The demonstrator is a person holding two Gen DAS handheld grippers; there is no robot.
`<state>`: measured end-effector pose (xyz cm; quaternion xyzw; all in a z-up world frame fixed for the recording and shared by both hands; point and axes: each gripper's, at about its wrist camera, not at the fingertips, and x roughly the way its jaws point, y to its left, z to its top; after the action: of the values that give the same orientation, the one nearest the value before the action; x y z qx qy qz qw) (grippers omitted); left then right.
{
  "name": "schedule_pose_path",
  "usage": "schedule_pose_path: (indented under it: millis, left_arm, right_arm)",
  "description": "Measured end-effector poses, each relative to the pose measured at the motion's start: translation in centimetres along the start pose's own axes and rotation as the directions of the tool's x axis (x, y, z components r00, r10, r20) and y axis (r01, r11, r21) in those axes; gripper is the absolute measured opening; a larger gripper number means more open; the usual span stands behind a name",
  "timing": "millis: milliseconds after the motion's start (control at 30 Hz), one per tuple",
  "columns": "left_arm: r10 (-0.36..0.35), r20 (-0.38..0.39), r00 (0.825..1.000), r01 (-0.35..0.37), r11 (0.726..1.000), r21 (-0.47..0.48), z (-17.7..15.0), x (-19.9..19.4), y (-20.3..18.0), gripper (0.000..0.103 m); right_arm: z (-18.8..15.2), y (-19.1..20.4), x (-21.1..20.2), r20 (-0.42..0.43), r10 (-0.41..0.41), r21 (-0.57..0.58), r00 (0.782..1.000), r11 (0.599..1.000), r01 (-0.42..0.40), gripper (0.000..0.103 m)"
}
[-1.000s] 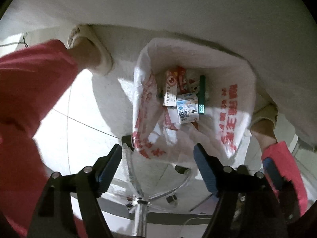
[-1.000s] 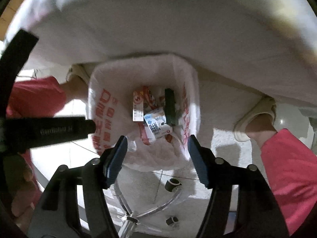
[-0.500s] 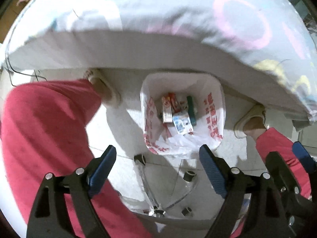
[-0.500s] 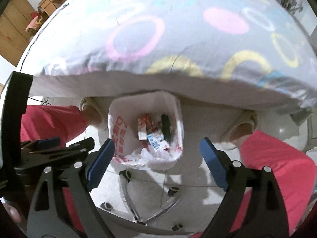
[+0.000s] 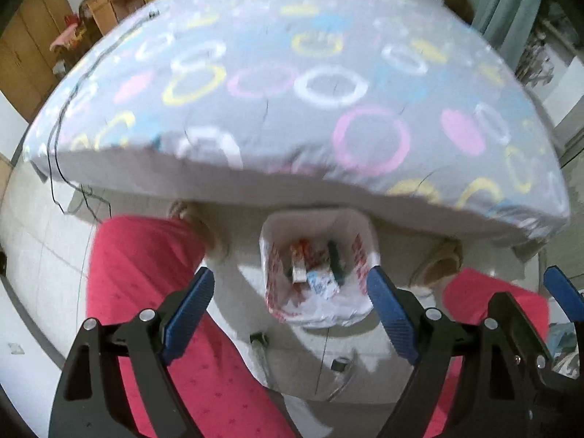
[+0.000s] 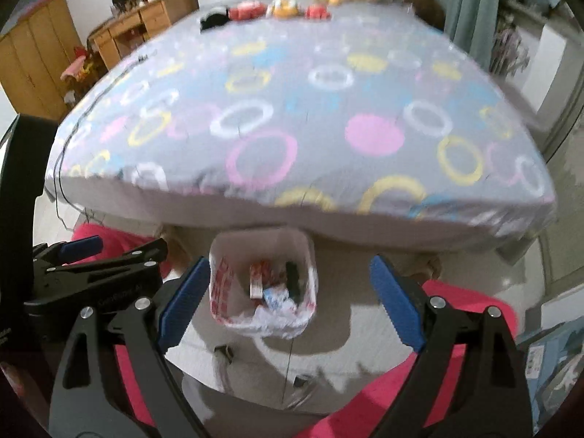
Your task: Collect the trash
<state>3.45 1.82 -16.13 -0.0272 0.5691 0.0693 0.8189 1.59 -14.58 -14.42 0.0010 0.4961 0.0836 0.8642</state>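
Note:
A white bin with a red-printed plastic liner (image 5: 359, 255) stands on the floor below the bed's edge; it also shows in the right wrist view (image 6: 222, 284). Inside lie small cartons and wrappers (image 5: 310, 270) and a dark green stick (image 5: 334, 259). My left gripper (image 5: 290, 304) is open and empty, held high above the bin. My right gripper (image 6: 290, 301) is open and empty, also high above it. The left gripper's body (image 6: 98, 273) shows at the left of the right wrist view.
A bed with a grey sheet printed with coloured rings (image 5: 292, 109) fills the upper view. Plush toys (image 6: 281, 9) sit at its far end. The person's red-trousered legs (image 5: 146, 273) flank the bin. Chair base castors (image 5: 257, 339) lie below. Wooden cabinets (image 6: 40, 65) stand left.
Both grippers have risen well away from the bin and tilted up, so the bin looks smaller and the bed top has come into view. Both stay open.

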Motion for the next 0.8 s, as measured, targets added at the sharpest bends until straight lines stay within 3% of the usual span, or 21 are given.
schedule_pose_path:
  millis: [100, 267, 400, 567, 800]
  left_arm:
    - [0.008, 0.084, 0.996, -0.008, 1.0, 0.004, 0.2, -3.2, -0.2, 0.083]
    - [-0.01, 0.234, 0.972, 0.009, 1.0, 0.008, 0.3, -9.5, -0.4, 0.083]
    - [-0.019, 0.319, 0.948, 0.015, 1.0, 0.014, 0.3, -13.7, -0.7, 0.083]
    - [-0.003, 0.427, 0.904, 0.001, 1.0, 0.005, -0.4, -18.5, -0.8, 0.088]
    - [0.015, 0.5, 0.866, -0.015, 1.0, -0.004, -1.4, -21.7, -0.8, 0.092]
  right_arm:
    - [0.5, -0.1, -3.2, 0.076, -0.006, -0.001, 0.997, 1.0, 0.006, 0.087]
    - [1.1, -0.5, -8.6, 0.209, 0.004, 0.017, 0.978, 1.0, -0.008, 0.089]
    - [1.3, -0.5, -13.1, 0.329, -0.018, 0.022, 0.944, 1.0, 0.012, 0.091]
    - [1.0, -0.5, -17.6, 0.437, -0.051, 0.031, 0.898, 0.999, 0.041, 0.093]
    - [0.1, -0.2, -21.3, 0.513, -0.117, 0.045, 0.85, 0.993, 0.11, 0.096]
